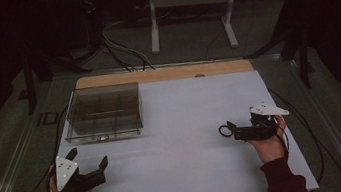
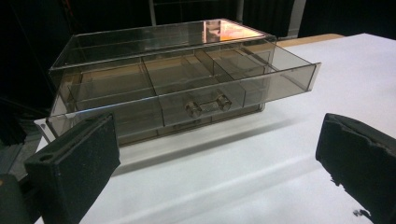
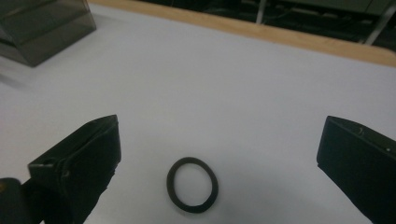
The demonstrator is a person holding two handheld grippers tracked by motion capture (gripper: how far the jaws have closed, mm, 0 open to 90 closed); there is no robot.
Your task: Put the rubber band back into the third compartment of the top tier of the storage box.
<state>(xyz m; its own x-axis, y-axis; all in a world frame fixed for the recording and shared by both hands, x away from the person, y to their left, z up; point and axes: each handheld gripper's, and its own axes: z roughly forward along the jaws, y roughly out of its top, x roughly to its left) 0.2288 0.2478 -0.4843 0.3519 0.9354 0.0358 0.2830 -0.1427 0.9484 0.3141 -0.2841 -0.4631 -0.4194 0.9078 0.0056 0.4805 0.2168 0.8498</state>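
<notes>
Black ring (image 3: 192, 185) flat between open right gripper (image 3: 219, 158); smoky clear drawer box (image 2: 163, 79).

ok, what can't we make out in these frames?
- Drawer organizer: right gripper view, cut off by the top-left edge.
- Black ring: high view, too small and dim to tell its material.
- Drawer compartments: left gripper view, tinted walls and glare obscure any small contents.
- Left claw: high view, dark, tips hard to read.
</notes>
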